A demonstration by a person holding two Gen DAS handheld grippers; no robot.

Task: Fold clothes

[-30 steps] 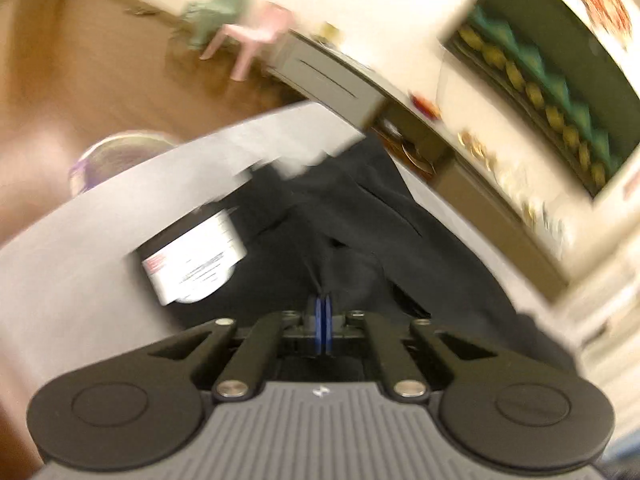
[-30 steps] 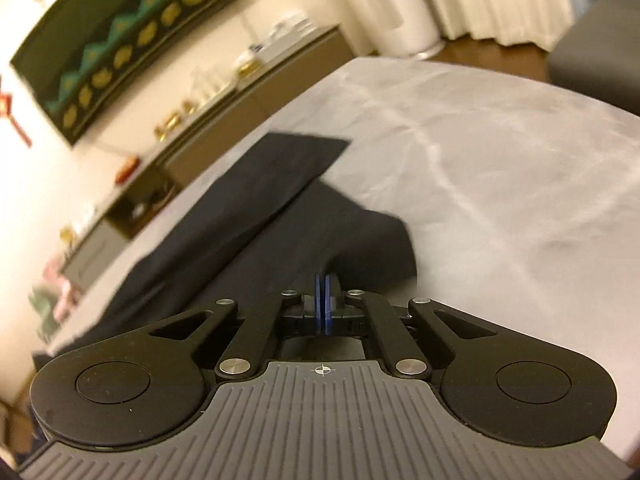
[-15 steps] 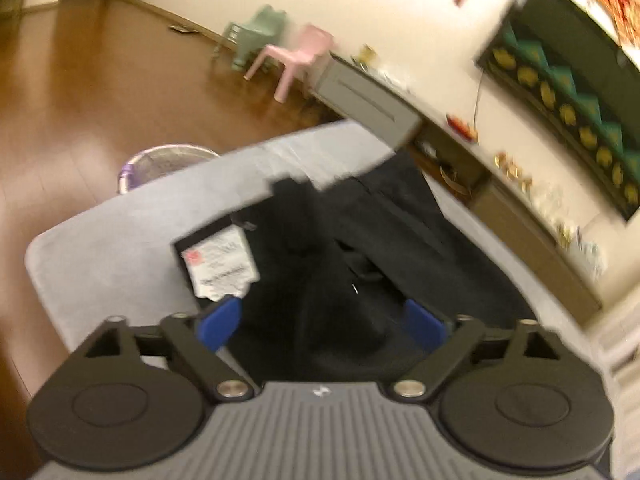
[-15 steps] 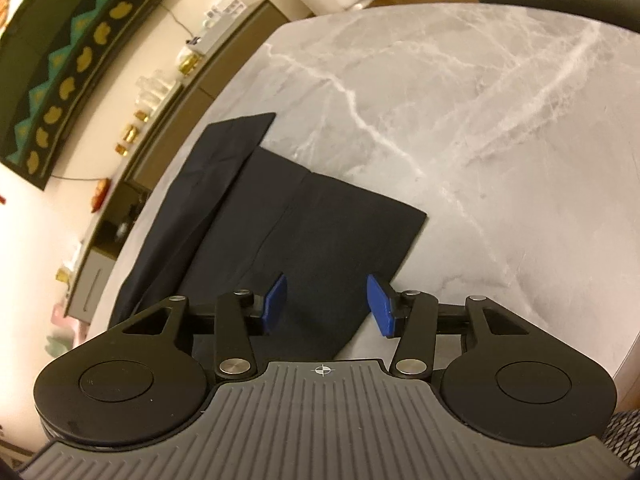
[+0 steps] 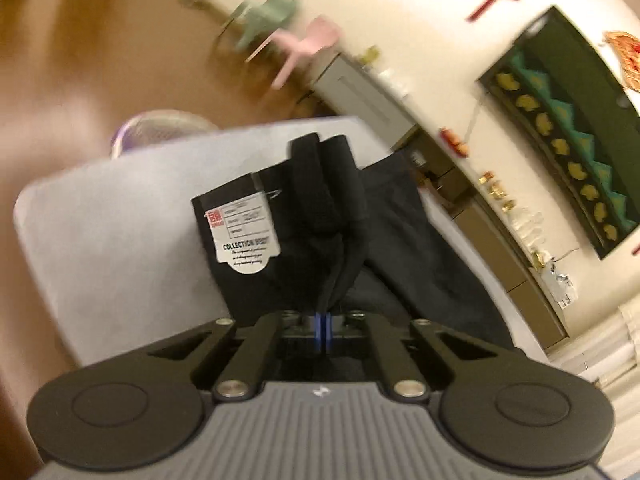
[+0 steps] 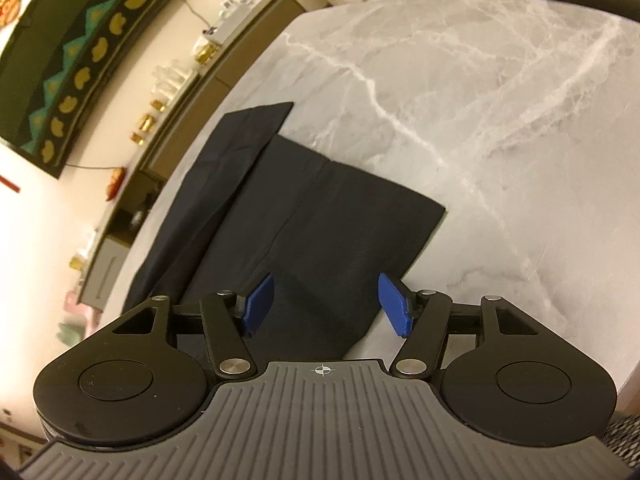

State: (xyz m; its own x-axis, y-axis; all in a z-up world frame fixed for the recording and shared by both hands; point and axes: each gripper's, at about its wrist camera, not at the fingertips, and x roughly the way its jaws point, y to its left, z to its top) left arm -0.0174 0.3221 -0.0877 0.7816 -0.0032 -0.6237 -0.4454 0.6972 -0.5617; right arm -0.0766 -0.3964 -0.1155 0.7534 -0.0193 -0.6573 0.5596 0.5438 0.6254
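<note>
While my left tool (image 5: 322,326) sits with its blue pads pressed flat together, I can see it has a bunched ridge of the black trousers (image 5: 332,216) pinched between them. That ridge rises straight ahead of the tool, with the dark cloth spreading out on both sides below it. Just ahead and to the left of the pads, a white paper tag (image 5: 244,236) with a red mark and printed lines hangs against the fabric. The grey bench (image 5: 104,240) shows bare to the left of the tool. Beyond its far edge I make out a round wire basket (image 5: 160,130) on the brown floor (image 5: 60,60), and further off a pink chair (image 5: 312,44) and a green one, both blurred. A low cabinet (image 5: 492,236) runs along the wall ahead and to the right, under a dark wall hanging.

From the right wrist view, my right tool (image 6: 326,306) is spread wide, its two blue pads (image 6: 394,304) well apart and gripping nothing. The trousers (image 6: 320,216) lie flat on the marbled grey bench (image 6: 500,120) directly ahead of it, with the near cloth showing between the pads. One narrow leg end reaches further ahead and to the left, while the wider folded part ends in a square corner ahead and to the right. Bare stone fills the right side.
</note>
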